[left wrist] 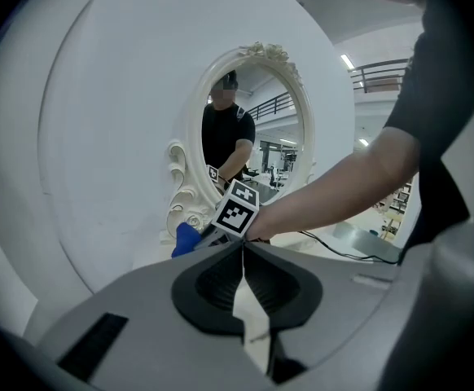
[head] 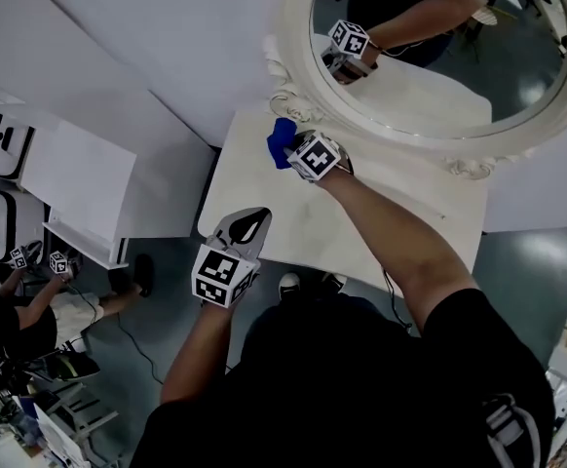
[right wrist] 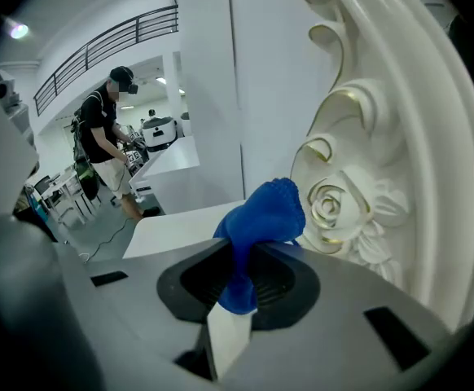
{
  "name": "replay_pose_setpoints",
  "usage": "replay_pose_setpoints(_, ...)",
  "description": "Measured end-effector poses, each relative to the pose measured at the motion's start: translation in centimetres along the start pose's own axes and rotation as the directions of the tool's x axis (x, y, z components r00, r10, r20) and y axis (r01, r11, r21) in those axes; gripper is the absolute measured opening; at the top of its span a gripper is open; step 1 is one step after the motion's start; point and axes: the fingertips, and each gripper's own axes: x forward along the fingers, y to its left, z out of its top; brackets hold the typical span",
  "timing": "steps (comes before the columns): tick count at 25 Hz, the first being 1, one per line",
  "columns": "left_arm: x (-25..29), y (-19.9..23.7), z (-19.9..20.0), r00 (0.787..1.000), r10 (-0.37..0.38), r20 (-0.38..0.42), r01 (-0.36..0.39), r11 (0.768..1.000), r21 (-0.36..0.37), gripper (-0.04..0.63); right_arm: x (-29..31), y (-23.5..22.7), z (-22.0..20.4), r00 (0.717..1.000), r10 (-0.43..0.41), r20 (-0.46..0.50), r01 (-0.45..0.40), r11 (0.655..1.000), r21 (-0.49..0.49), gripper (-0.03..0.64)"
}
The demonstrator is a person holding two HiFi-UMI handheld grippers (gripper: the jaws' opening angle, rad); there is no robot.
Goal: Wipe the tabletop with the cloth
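Clamping the blue cloth (right wrist: 265, 214) in its jaws, the right gripper (head: 294, 150) holds it at the tabletop's (head: 361, 224) far corner beside the mirror frame (right wrist: 367, 137). Wiping seems just begun, and a sweep across the bare surface comes next. The left gripper (head: 248, 226) hovers empty, jaws together.

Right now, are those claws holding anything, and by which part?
The right gripper pinches the cloth by one bunched end; the left gripper is shut, empty.

Blue cloth (right wrist: 263, 215) — white tabletop (head: 361, 224) — white mirror frame (right wrist: 344, 212), gold-edged.
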Motion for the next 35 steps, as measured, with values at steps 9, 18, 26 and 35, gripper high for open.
replay_pose_setpoints(9,0.7,1.4,-0.1,1.000,0.012,-0.009,-0.012,1.000,-0.021,0.014,3.2,-0.6,-2.9,0.993,0.038,-0.110,-0.036,0.999,0.022,0.051)
replay_pose_setpoints(18,2.6,-0.1,0.4,0.999,-0.033,-0.021,0.033,0.999,0.000,0.014,0.7,-3.1,-6.9,0.991,-0.014,-0.131,0.021,0.998,0.059,0.049)
replay_pose_setpoints(26,5.6,-3.2,2.2,0.993,-0.116,-0.020,0.117,0.992,0.051,0.014,-4.5,-6.5,-12.8,0.984,-0.076,-0.160,0.103,0.980,0.168,0.049)
replay_pose_setpoints(35,9.1,-7.3,3.2,0.976,-0.214,-0.039,0.216,0.971,0.099,0.014,-11.4,-10.0,-20.7,0.968,-0.157,-0.196,0.210,0.934,0.288,0.051)
